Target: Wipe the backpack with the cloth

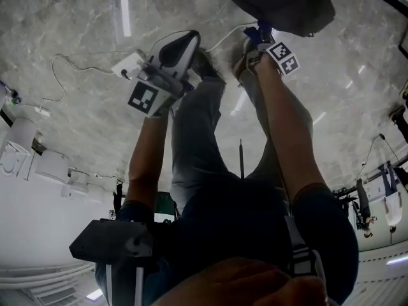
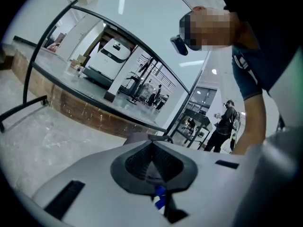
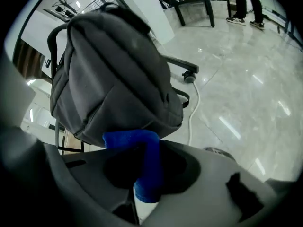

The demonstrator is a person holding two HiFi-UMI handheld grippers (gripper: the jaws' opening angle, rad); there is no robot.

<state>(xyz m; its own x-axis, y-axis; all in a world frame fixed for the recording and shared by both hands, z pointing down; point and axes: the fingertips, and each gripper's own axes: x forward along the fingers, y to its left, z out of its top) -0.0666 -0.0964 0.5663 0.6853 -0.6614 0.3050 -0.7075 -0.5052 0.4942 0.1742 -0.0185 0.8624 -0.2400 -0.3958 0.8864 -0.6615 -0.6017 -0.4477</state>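
A grey backpack [image 3: 113,74] rests on a black chair and fills the upper left of the right gripper view; in the head view the backpack [image 1: 280,2] is at the top edge. My right gripper [image 3: 147,167] is shut on a folded blue cloth [image 3: 142,150], which sticks up just below the pack's bottom edge; I cannot tell whether it touches. In the head view the right gripper [image 1: 260,36] sits right under the pack, with the cloth [image 1: 261,30] showing. My left gripper [image 1: 183,42] hangs to the left, away from the pack, jaws together and empty; in its own view the left gripper [image 2: 152,162] points at a glass railing.
A white cable [image 3: 193,108] runs over the glossy marble floor past a chair caster [image 3: 189,77]. A white socket box [image 1: 127,64] with its lead lies left of my feet. People stand by a desk [image 3: 244,1] further off. My own legs [image 1: 197,139] fill the middle.
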